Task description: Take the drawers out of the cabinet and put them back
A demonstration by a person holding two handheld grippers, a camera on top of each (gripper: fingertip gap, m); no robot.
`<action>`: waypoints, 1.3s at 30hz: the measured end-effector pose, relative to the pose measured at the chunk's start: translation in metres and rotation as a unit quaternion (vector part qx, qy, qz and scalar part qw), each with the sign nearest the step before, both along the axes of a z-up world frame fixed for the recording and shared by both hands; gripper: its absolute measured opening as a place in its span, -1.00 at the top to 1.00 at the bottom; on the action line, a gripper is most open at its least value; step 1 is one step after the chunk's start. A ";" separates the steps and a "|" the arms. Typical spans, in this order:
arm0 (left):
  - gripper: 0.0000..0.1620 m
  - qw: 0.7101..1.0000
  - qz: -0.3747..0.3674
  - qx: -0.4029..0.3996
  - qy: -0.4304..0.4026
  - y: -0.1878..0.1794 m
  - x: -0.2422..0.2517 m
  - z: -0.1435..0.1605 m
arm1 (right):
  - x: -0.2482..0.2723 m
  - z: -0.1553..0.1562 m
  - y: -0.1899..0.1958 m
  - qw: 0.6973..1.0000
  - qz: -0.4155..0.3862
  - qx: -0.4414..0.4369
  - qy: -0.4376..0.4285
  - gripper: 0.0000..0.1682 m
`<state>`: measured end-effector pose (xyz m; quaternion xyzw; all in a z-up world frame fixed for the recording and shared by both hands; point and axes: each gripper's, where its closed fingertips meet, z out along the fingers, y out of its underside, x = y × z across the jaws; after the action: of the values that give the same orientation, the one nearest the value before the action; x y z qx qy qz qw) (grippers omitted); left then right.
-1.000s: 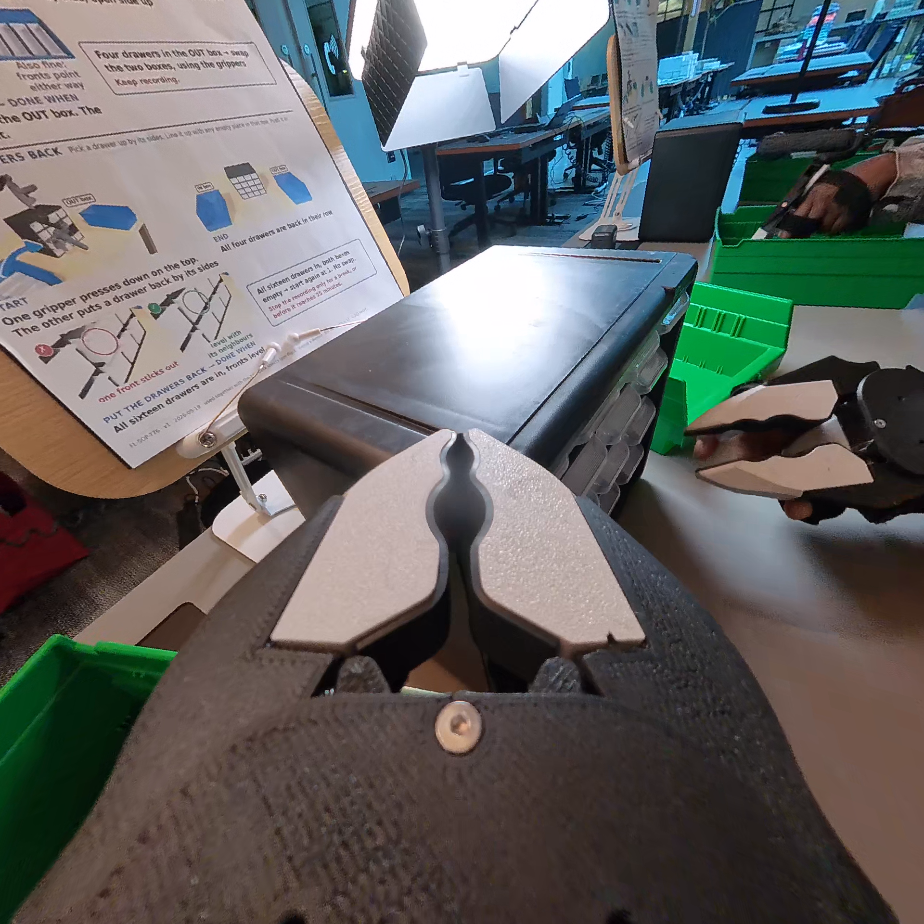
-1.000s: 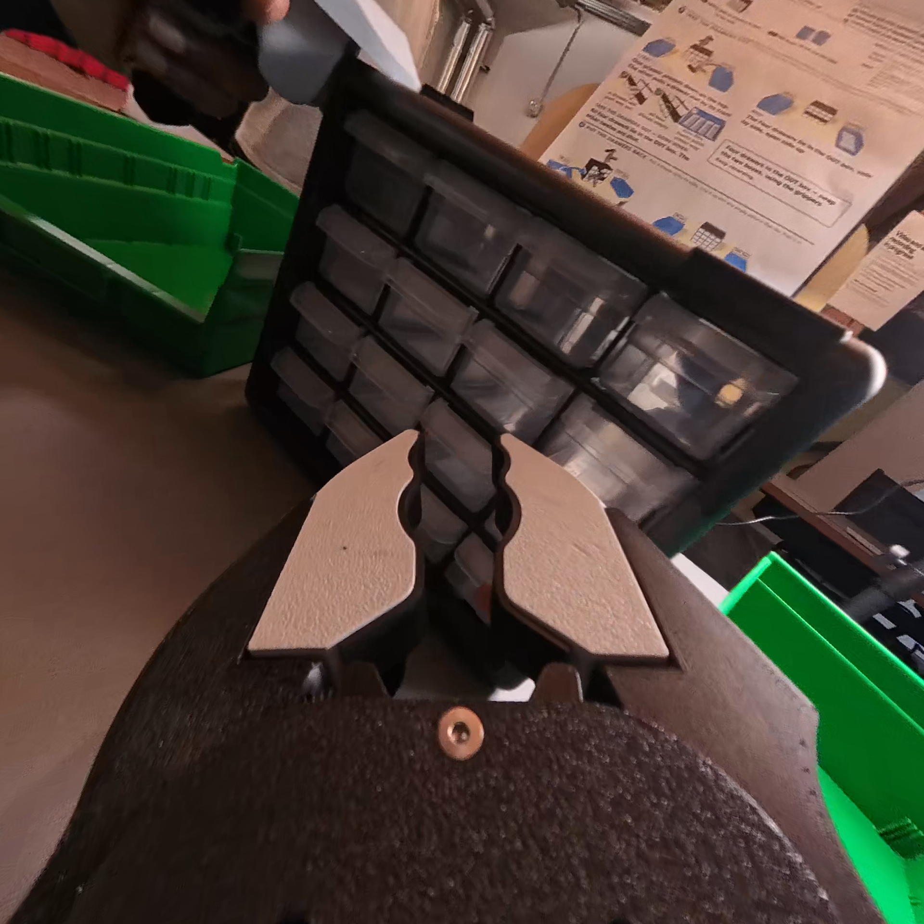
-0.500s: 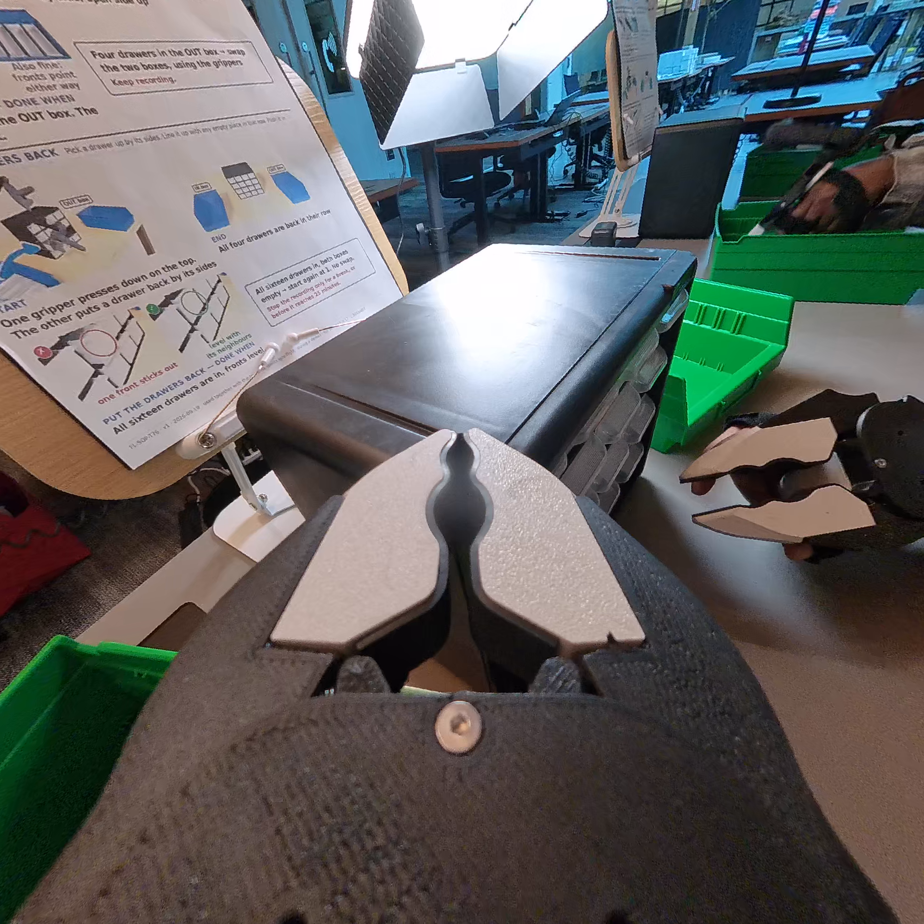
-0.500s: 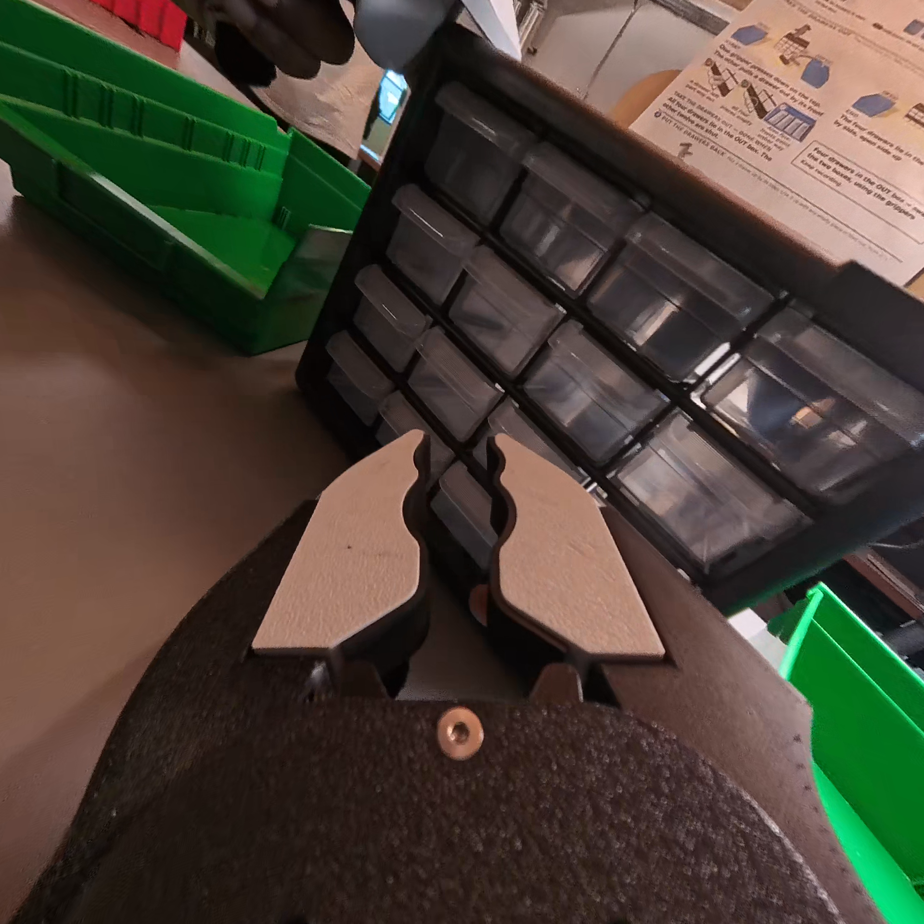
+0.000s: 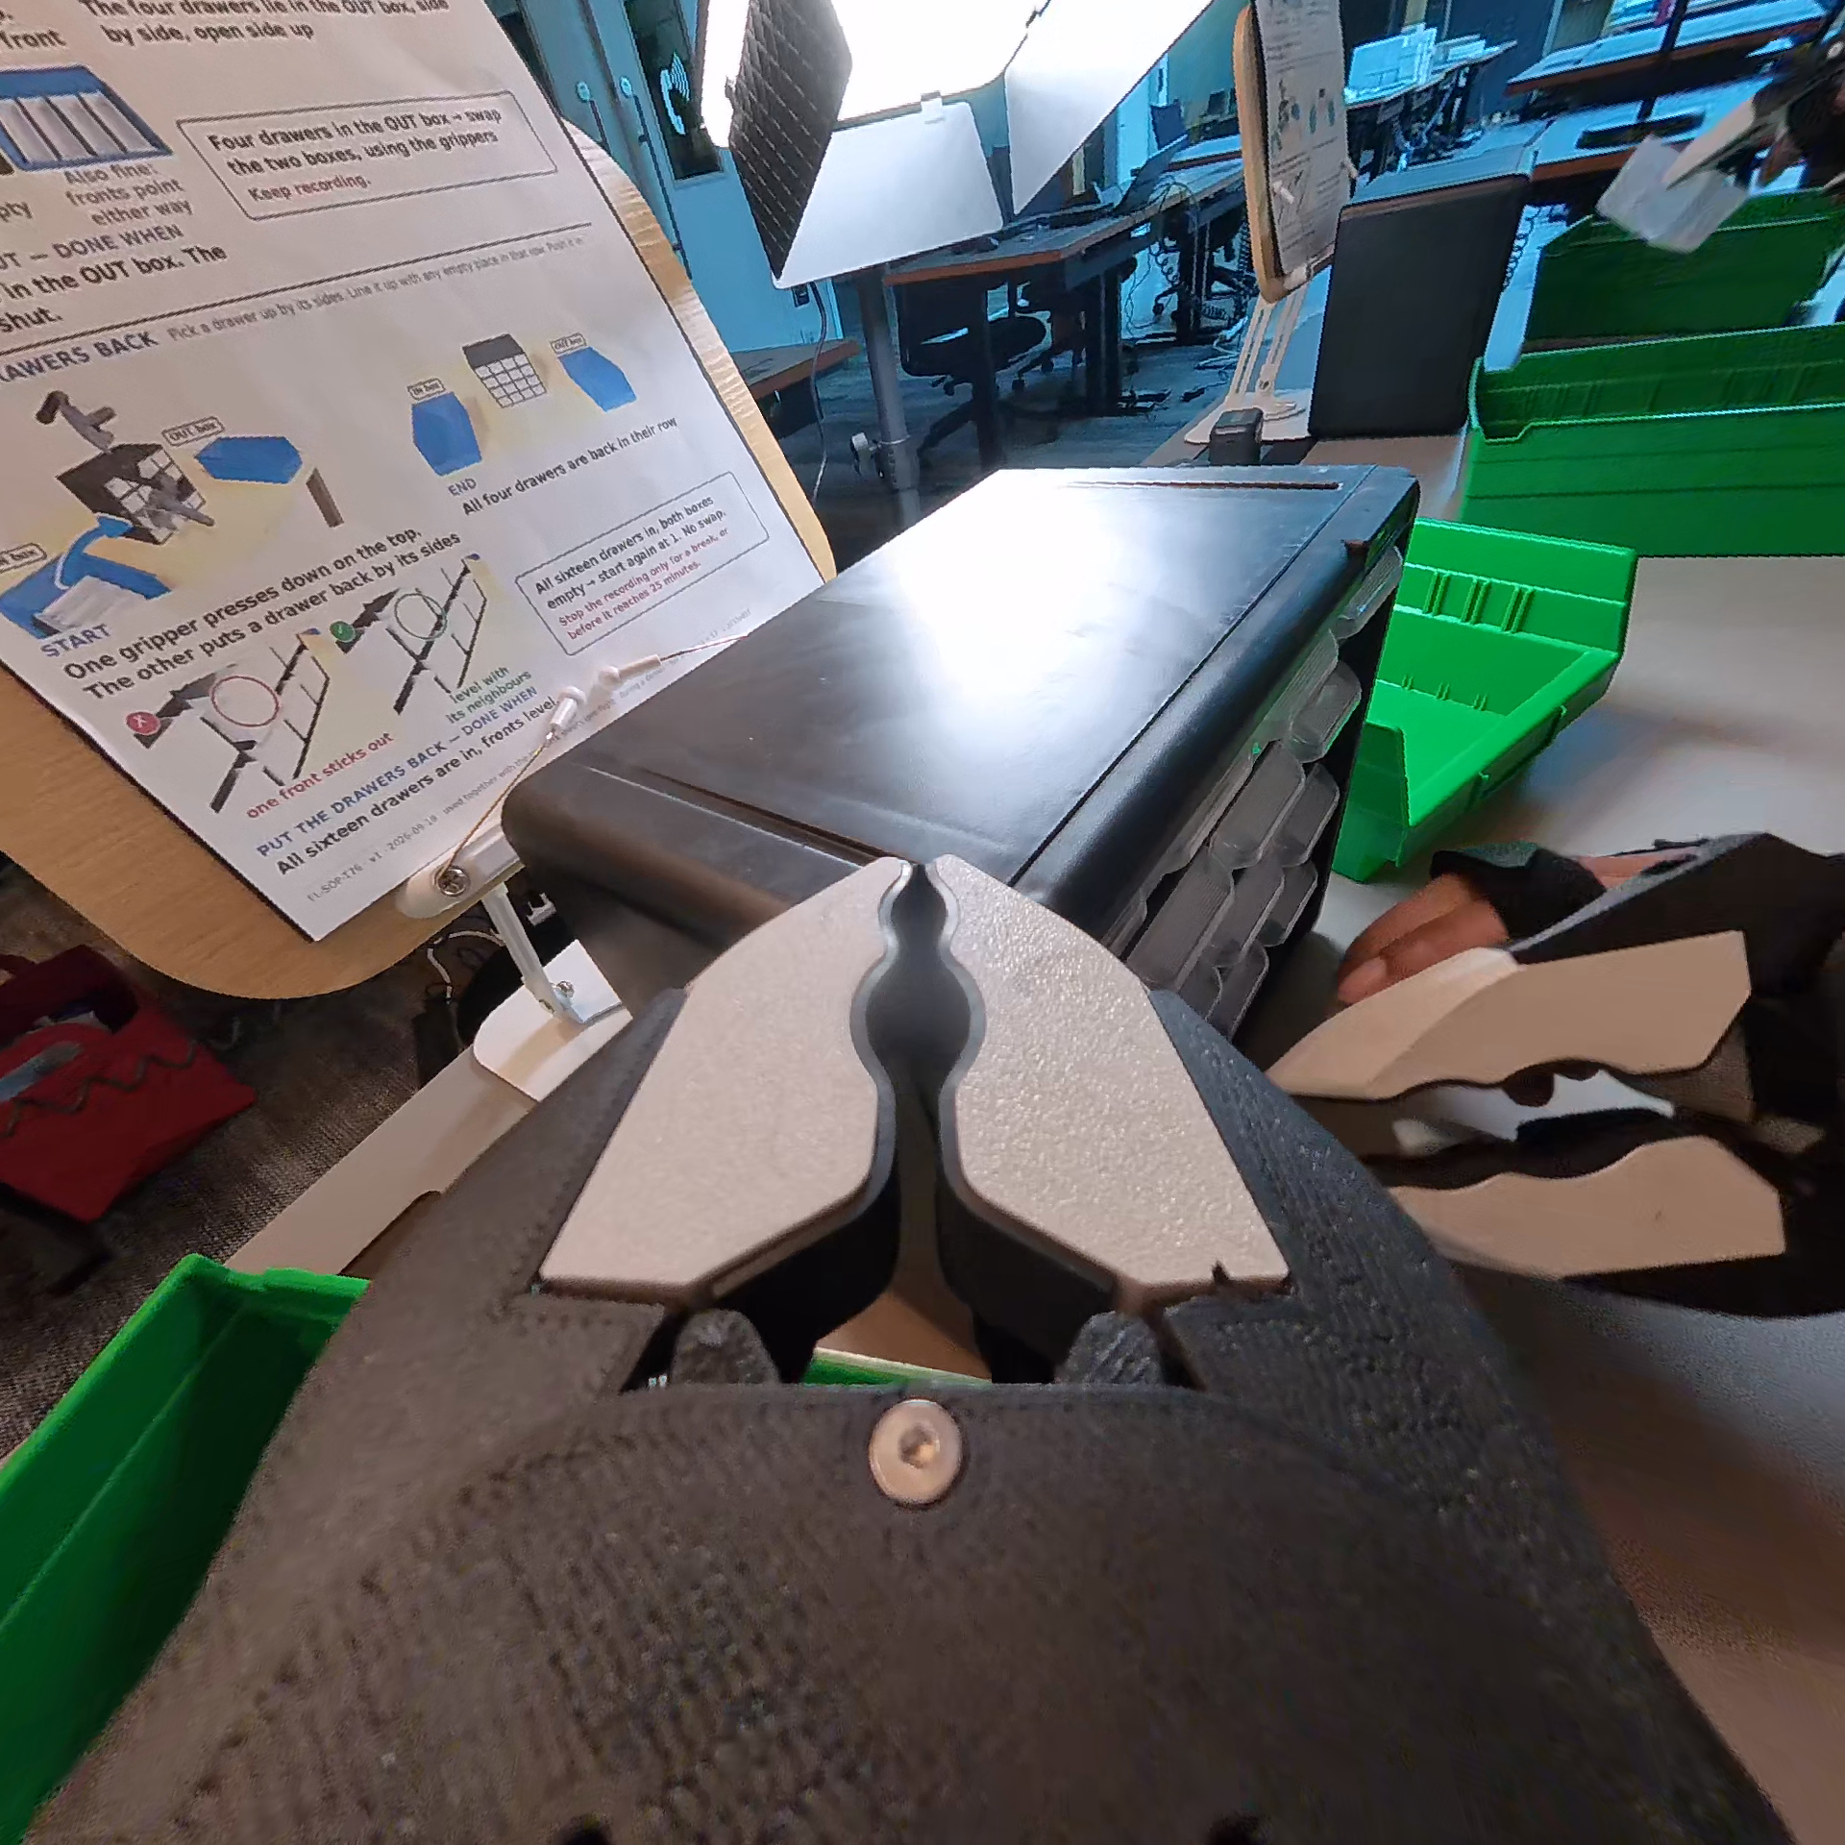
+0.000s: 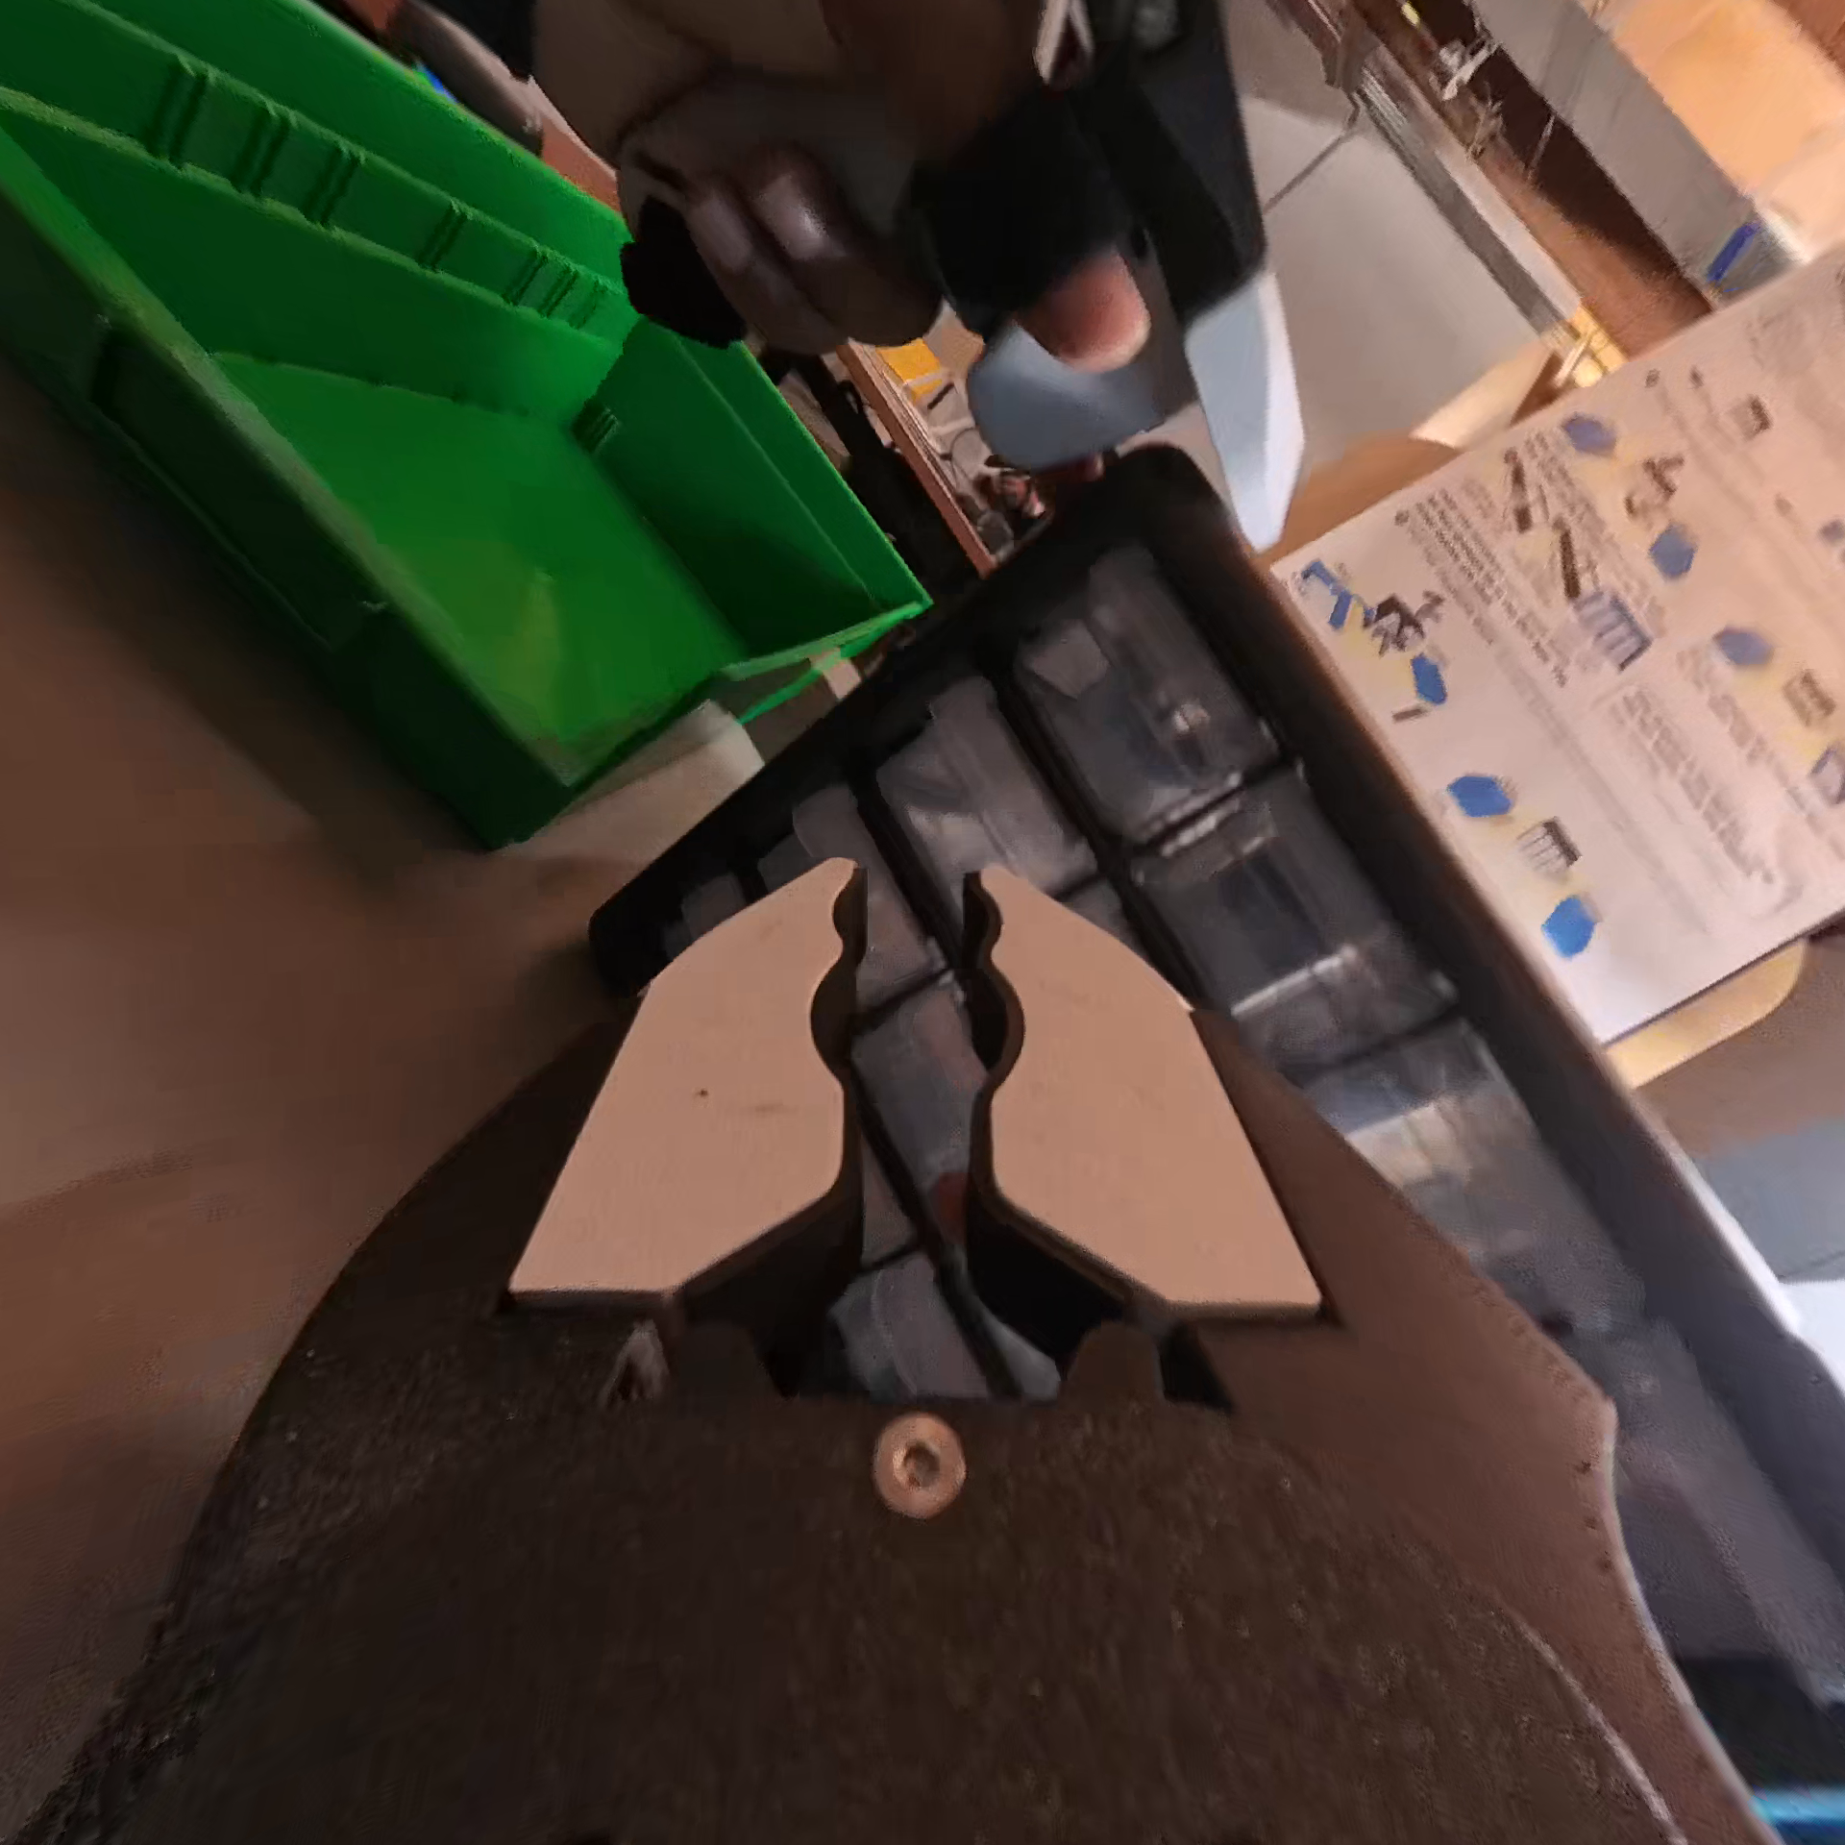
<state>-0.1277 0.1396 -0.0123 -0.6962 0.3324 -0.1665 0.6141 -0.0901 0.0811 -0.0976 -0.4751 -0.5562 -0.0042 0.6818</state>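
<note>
1. Right now: left gripper [image 5: 914, 879] fingertips pressed together, nothing held, hovering just above the rear edge of the cabinet [image 5: 998, 679] top.
2. Right gripper [image 6: 909, 899] parted by a narrow gap, empty, close to the cabinet front, aimed at the drawers [image 6: 1128, 719].
3. Every visible drawer slot filled; green bin [image 6: 479, 559] beside the cabinet empty. Probably at the start of removal, nothing taken out yet.
4. Printed instruction sheet [image 5: 329, 419] behind the cabinet; no brand marks seen.
</note>
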 end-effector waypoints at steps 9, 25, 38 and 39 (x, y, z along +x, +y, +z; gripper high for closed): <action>1.00 1.000 0.001 0.005 0.004 0.000 0.000 0.000 | -0.036 0.006 0.037 0.978 -0.089 0.153 -0.109 0.76; 1.00 1.000 0.004 0.010 0.009 0.001 0.000 0.000 | -0.020 0.009 -0.016 0.982 -0.051 0.145 -0.113 0.92; 1.00 1.000 0.011 0.014 0.020 0.001 0.000 0.000 | -0.017 -0.006 -0.010 0.983 0.001 -0.019 -0.180 0.59; 1.00 1.000 0.012 0.015 0.021 0.001 0.000 0.000 | -0.017 -0.003 -0.011 0.984 0.006 -0.026 -0.176 0.70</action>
<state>-0.1280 0.1404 -0.0119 -0.6939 0.3397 -0.1396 0.6194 -0.1074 0.0703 -0.1005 -0.4814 -0.6706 -0.0691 0.5602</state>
